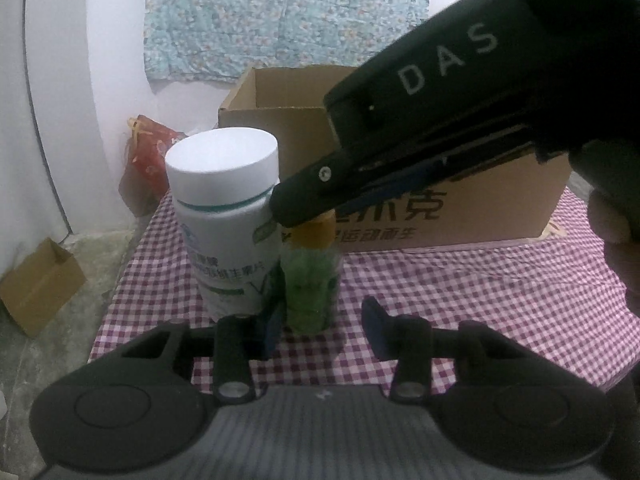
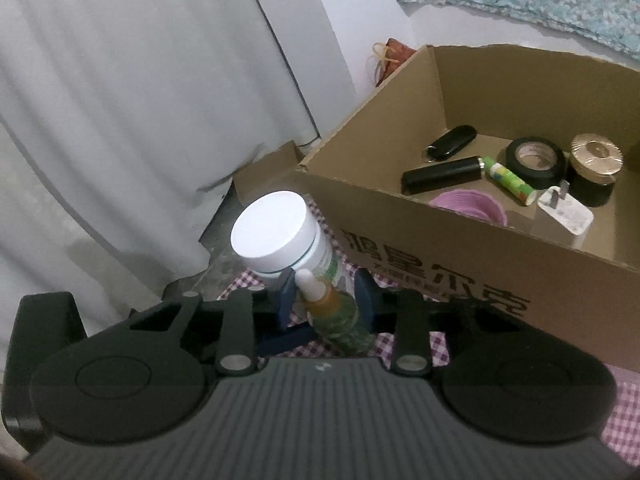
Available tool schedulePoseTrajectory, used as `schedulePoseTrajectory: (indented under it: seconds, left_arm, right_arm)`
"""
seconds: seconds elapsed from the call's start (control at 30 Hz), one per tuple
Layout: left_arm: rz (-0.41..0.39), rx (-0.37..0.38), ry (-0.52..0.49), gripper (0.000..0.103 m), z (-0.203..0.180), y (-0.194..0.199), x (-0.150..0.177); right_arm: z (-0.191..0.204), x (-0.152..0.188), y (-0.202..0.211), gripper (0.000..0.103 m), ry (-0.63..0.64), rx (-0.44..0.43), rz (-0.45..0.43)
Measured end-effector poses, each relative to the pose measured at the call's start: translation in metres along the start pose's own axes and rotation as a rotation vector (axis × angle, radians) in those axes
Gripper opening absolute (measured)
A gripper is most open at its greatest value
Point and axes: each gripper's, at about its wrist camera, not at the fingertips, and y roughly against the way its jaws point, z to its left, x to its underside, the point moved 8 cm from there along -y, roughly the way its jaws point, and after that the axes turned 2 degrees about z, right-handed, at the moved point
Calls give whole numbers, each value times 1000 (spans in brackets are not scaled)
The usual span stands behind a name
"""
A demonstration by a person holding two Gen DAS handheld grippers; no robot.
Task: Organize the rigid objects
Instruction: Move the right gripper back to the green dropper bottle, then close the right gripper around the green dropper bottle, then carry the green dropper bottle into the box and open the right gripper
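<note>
Each hand-held gripper (image 1: 325, 322) is matte black plastic with a grey ribbed body, two round discs, silver pivot screws and dark blue pads (image 1: 375, 330). The other hand-held gripper (image 2: 326, 304) matches it; from outside, its housing bears white letters "DAS".

On the purple-checked tablecloth (image 1: 480, 280), the small green bottle with an orange neck (image 1: 310, 280) stands just right of the white-capped tub (image 1: 224, 200), before the open cardboard box (image 1: 500, 216).
</note>
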Motion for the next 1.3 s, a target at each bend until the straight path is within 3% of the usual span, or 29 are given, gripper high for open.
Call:
schedulePoseTrajectory:
  seconds: [0.3, 0.67, 0.97, 1.1, 1.3]
  left_arm:
    - [-11, 2, -7, 44, -10, -8, -4]
    - [-3, 127, -61, 43, -49, -13, -6]
    - [24, 93, -98, 34, -52, -28, -10]
    - [26, 99, -107, 34, -54, -19, -12]
    - [-40, 116, -134, 33, -63, 16, -36]
  right_arm:
    - [-4, 3, 7, 20, 14, 21, -3]
    - [-39, 22, 42, 20, -92, 84, -28]
    - [-47, 27, 48, 20, -124, 72, -49]
    - [-44, 25, 50, 20, -123, 68, -54]
    - [-30, 13, 83, 20, -98, 42, -128]
